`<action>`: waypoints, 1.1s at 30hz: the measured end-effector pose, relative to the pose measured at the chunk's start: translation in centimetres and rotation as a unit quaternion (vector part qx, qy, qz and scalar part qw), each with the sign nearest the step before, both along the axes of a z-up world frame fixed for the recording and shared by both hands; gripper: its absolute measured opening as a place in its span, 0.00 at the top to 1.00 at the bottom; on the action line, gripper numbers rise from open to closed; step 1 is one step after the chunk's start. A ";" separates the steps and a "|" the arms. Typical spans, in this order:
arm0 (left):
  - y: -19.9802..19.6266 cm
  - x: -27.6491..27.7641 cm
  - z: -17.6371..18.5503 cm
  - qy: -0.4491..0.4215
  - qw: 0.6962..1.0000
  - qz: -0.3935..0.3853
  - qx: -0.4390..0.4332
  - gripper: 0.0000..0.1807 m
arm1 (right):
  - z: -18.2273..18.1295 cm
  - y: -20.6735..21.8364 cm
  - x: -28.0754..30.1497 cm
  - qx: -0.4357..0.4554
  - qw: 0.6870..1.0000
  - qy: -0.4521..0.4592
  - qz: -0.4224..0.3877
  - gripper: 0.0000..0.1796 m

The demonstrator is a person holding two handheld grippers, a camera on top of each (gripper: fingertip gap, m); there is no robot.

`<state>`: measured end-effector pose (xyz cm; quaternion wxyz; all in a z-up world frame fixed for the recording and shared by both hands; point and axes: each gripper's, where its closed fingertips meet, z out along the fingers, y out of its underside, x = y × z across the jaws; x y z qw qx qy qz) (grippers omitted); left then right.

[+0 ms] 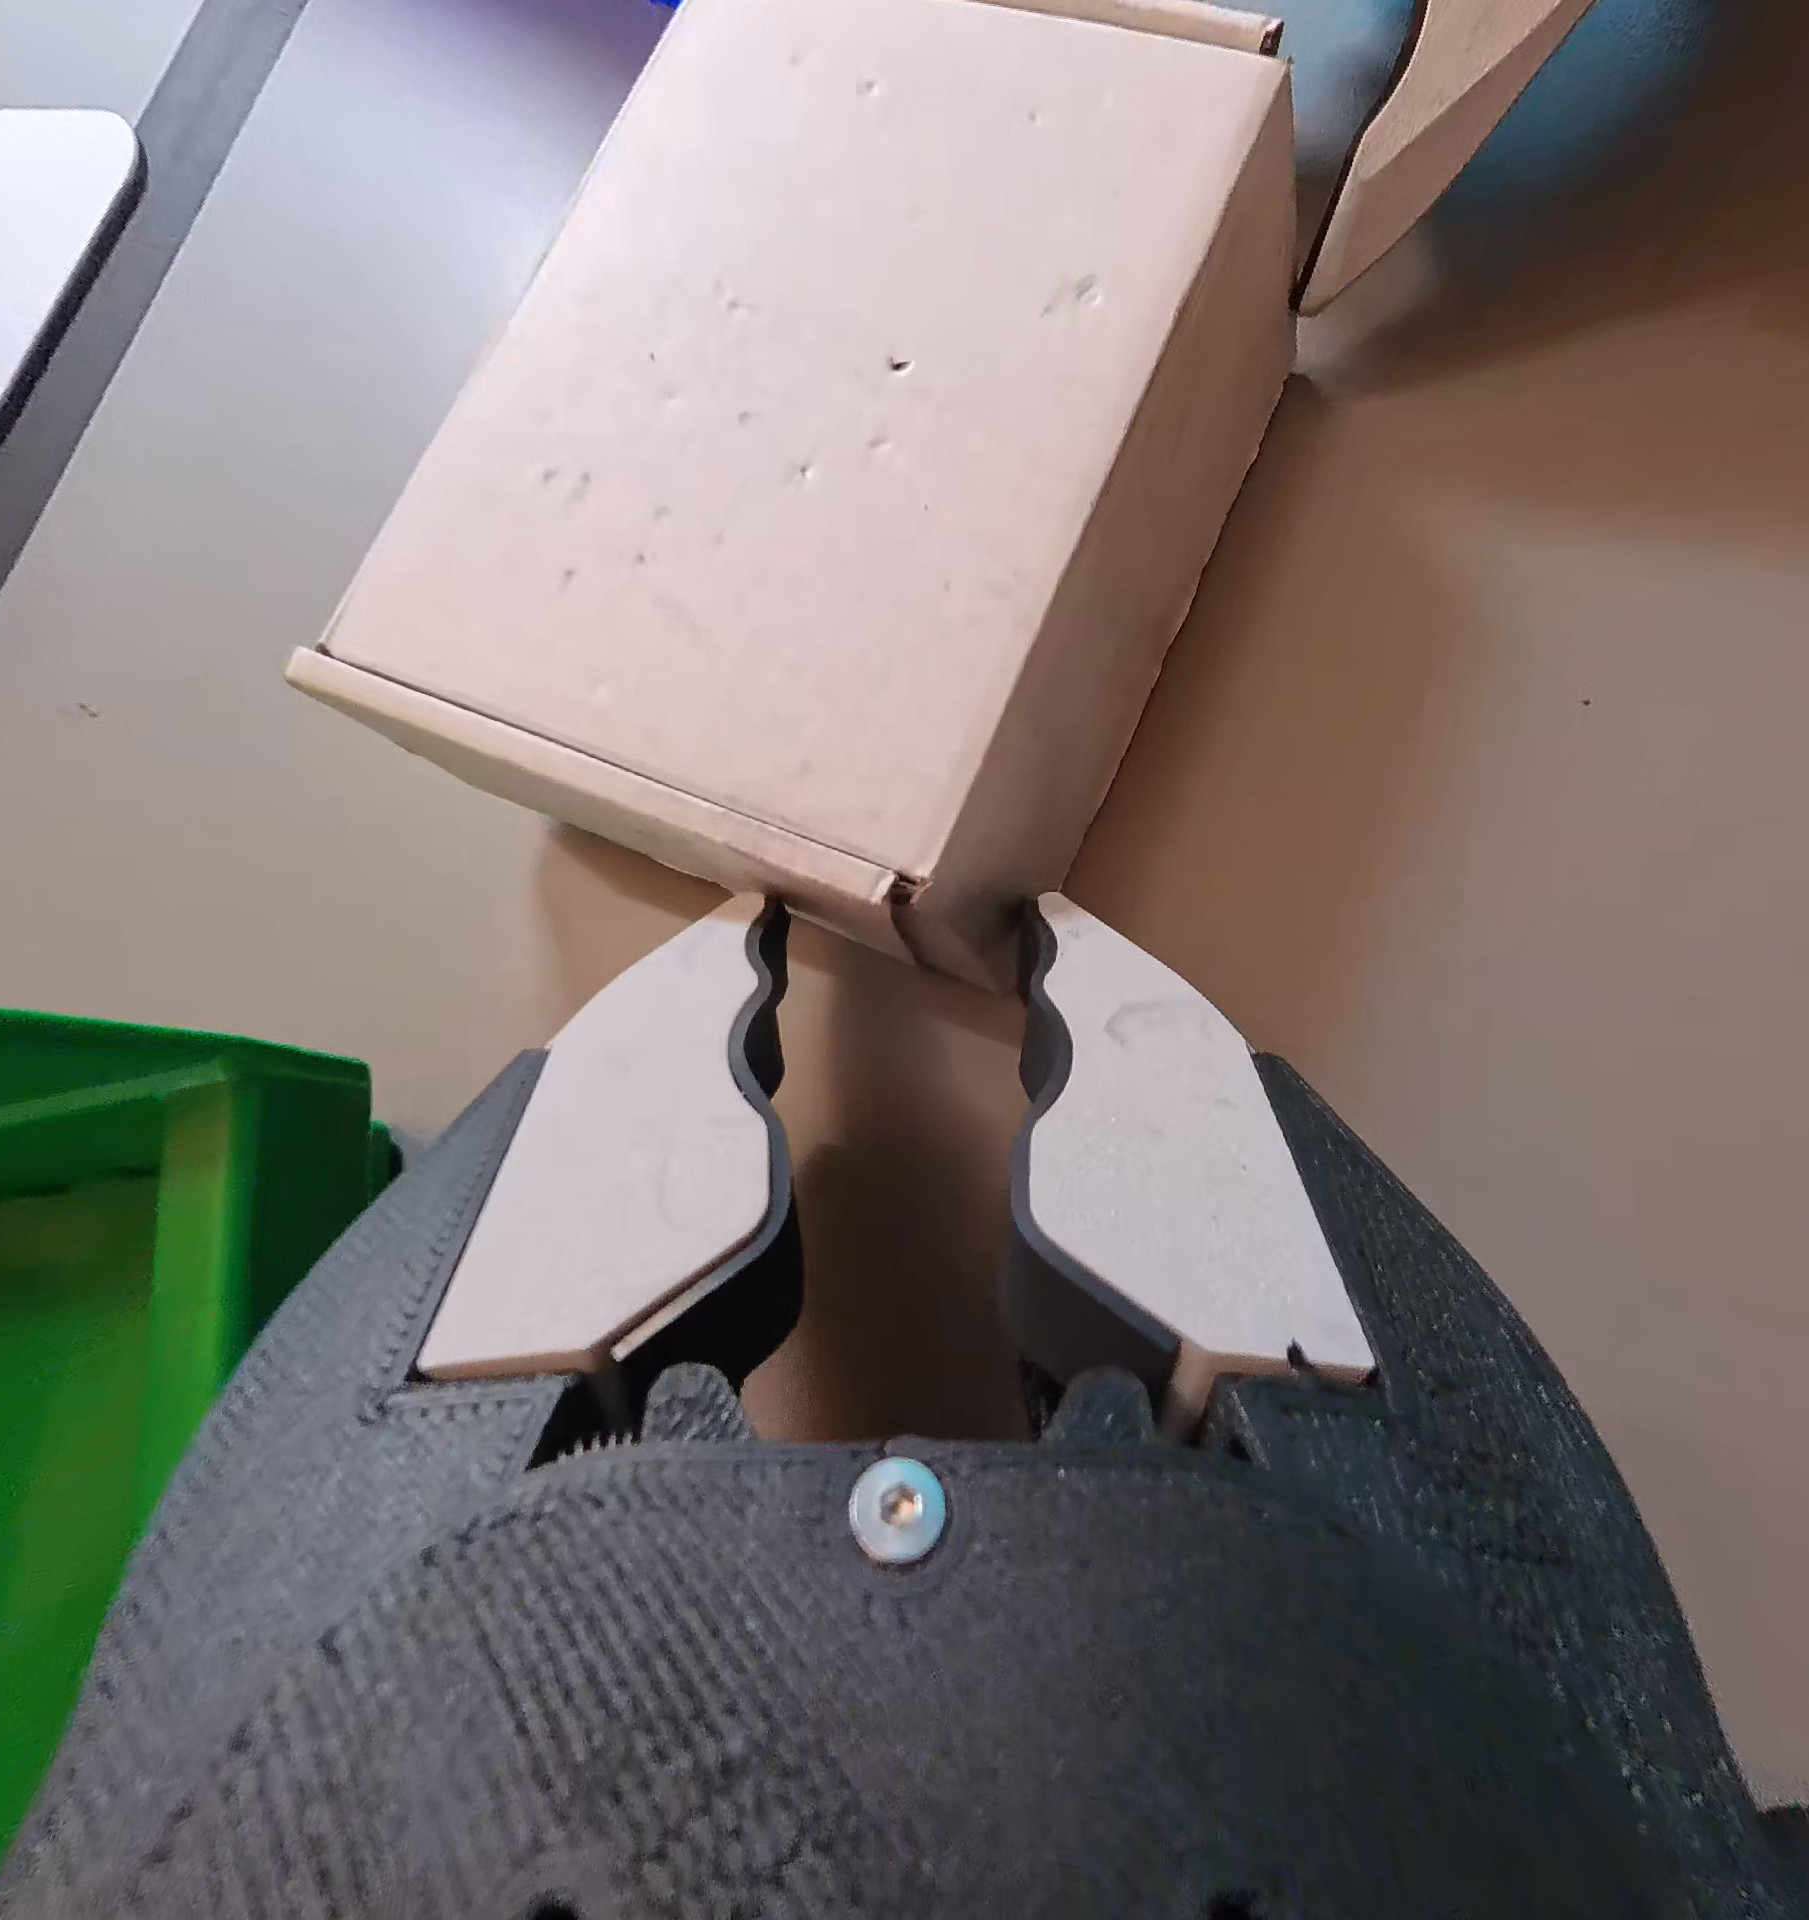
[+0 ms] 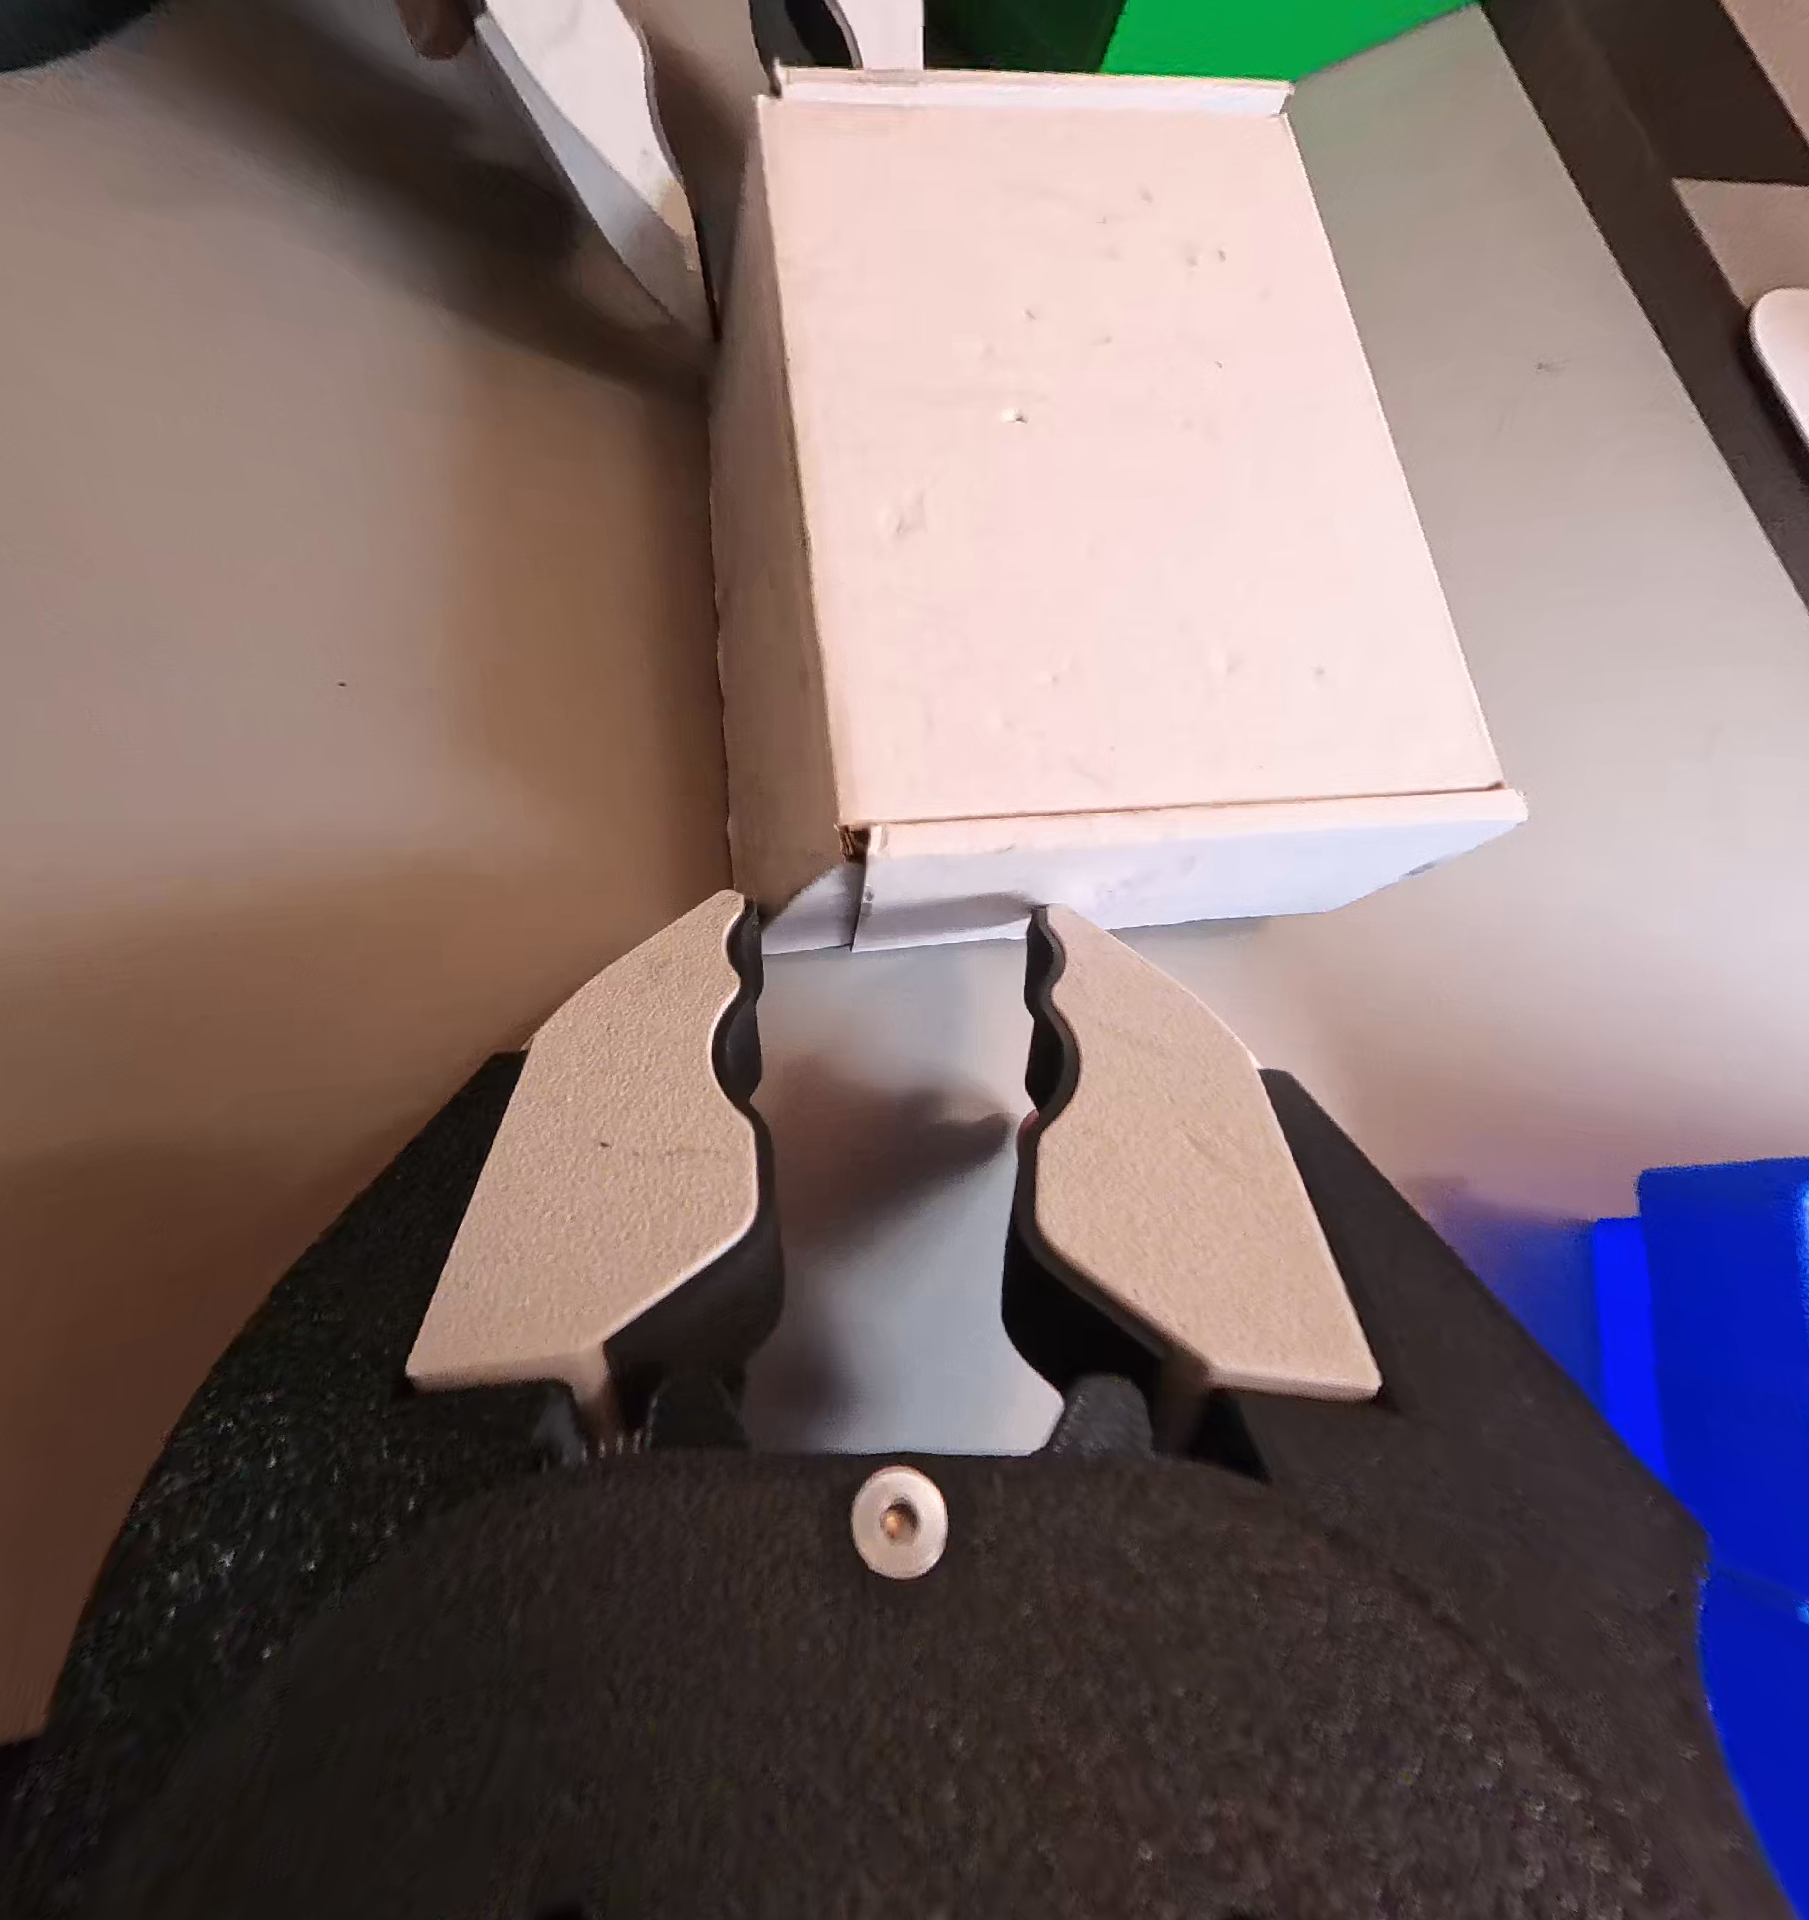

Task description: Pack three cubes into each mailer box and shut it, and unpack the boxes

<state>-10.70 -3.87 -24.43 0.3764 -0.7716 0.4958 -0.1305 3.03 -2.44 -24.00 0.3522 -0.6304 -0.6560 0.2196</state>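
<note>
Black-bodied left gripper (image 1: 900, 940) parted, tips straddling near corner of shut mailer box (image 1: 806, 468); no clamp evident. Right gripper (image 2: 895, 930) likewise parted, tips at opposite end of same box (image 2: 1087, 499), just beside a loose flap edge. Lid flat, front flap tucked; contents hidden, cubes not visible. Judged step: box closed, either just shut or due for opening; cannot tell which. Next move, if unpacking: catch front flap, lift lid while steadying far end. Beside: green bin (image 1: 100, 1299), interior only partly seen; blue bin (image 2: 1762, 1403), contents unclear. Beyond: second box (image 1: 1440, 135), partly in frame.
</note>
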 end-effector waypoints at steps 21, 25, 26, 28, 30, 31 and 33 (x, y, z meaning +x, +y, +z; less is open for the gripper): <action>-1.9 0.3 0.1 0.038 0.999 -0.014 0.020 0.78 | 0.0 -2.7 0.3 0.040 0.999 -0.007 -0.009 0.86; -3.4 0.7 0.3 0.042 0.998 -0.032 0.014 0.79 | 0.1 -4.2 0.7 0.034 0.999 -0.007 -0.008 0.88; -3.8 0.8 0.2 0.043 0.998 -0.034 0.011 0.78 | -0.3 -4.7 0.9 0.024 1.000 -0.015 -0.006 0.88; -3.9 0.8 0.1 0.034 0.999 -0.027 0.015 0.78 | -0.4 -4.8 1.0 0.005 1.000 -0.009 -0.015 0.88; -3.6 0.8 0.0 0.025 0.999 -0.021 0.025 0.78 | -0.3 -4.2 1.1 0.007 1.000 0.000 -0.023 0.84; -3.5 0.7 -0.2 0.029 0.999 -0.017 0.026 0.75 | -0.4 -3.9 1.1 0.007 1.000 0.002 -0.025 0.76; -3.3 0.7 -0.5 0.037 0.999 -0.013 0.026 0.66 | -0.5 -3.1 1.2 0.006 0.999 -0.001 -0.033 0.67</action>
